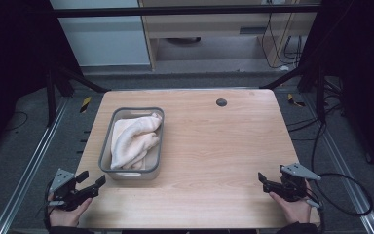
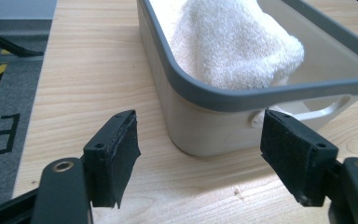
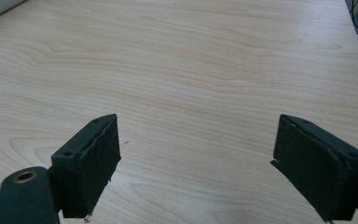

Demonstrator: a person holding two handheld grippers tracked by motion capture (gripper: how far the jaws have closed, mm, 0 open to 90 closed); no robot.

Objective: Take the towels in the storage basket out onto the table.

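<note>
Evidently, the work stands at its opening step: nothing is held yet, and the approach to the cream terry towel [image 1: 135,139] has barely begun. The towel lies bunched inside the pale rectangular plastic bin with a grey rim [image 1: 105,146], which sits on the left half of the light wooden worktop [image 1: 214,161], its near end close to the near edge.

The left gripper [image 1: 93,183] is held at the near left corner of the worktop, just beside the bin's near end but apart from it. Its jaws are spread wide with nothing between them; in the left gripper view they are seen aimed at the bin's near wall and its cut-out handle [image 2: 326,112], with the towel [image 2: 233,46] mounded above the rim. The right gripper [image 1: 268,183] is held at the near right, well apart from the bin, its jaws likewise wide and empty over bare wood [image 3: 191,70].

The next move is judged to call for the left gripper to be raised over the grey rim and lowered onto the towel's near fold, since the wall stands between jaws and cloth. The right gripper would have to be carried across the worktop to help.

A small dark round grommet [image 1: 221,102] is set in the far part of the worktop, clear of any path. Cables [image 1: 341,187] trail off at the near right.
</note>
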